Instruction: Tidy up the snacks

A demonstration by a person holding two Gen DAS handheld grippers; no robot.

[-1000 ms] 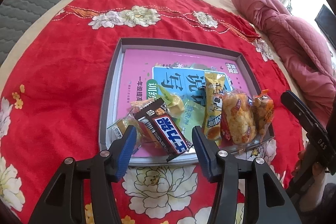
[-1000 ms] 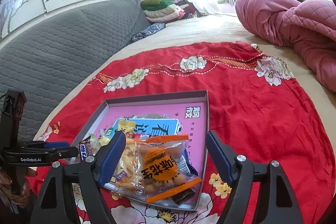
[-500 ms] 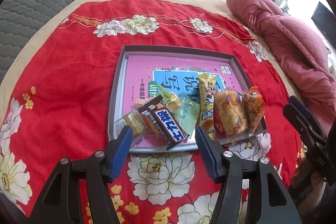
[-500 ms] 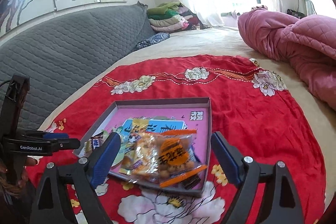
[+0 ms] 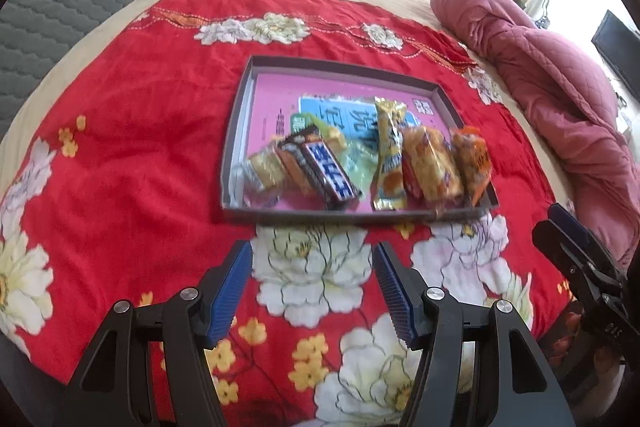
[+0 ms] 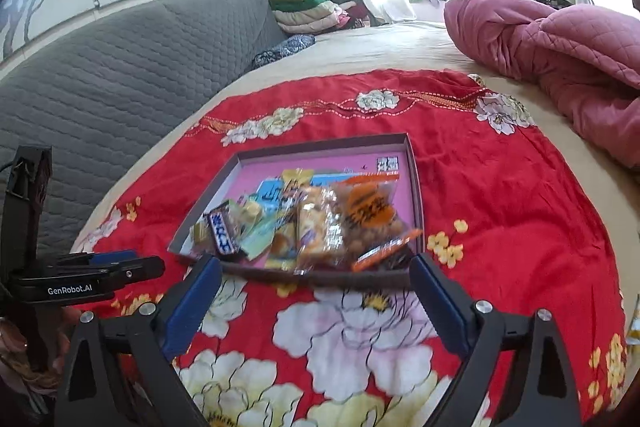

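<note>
Both grippers empty, snacks in tray.
I see left gripper [image 5: 314,281] apart; right gripper [image 6: 316,291] just opening wide; wrapped snack packets [image 5: 432,167] lie in the shallow grey cardboard tray [image 5: 360,215] on red floral cloth [image 5: 132,147].

A shallow grey tray [image 5: 236,131] with a pink printed sheet in it holds the snacks in a row along its near edge: a small yellow pack [image 5: 266,169], a dark chocolate bar [image 5: 328,171] lying askew, a tall yellow packet [image 5: 389,155], a clear bag of golden puffs [image 5: 434,167] and an orange-labelled nut bag [image 5: 472,159].
</note>
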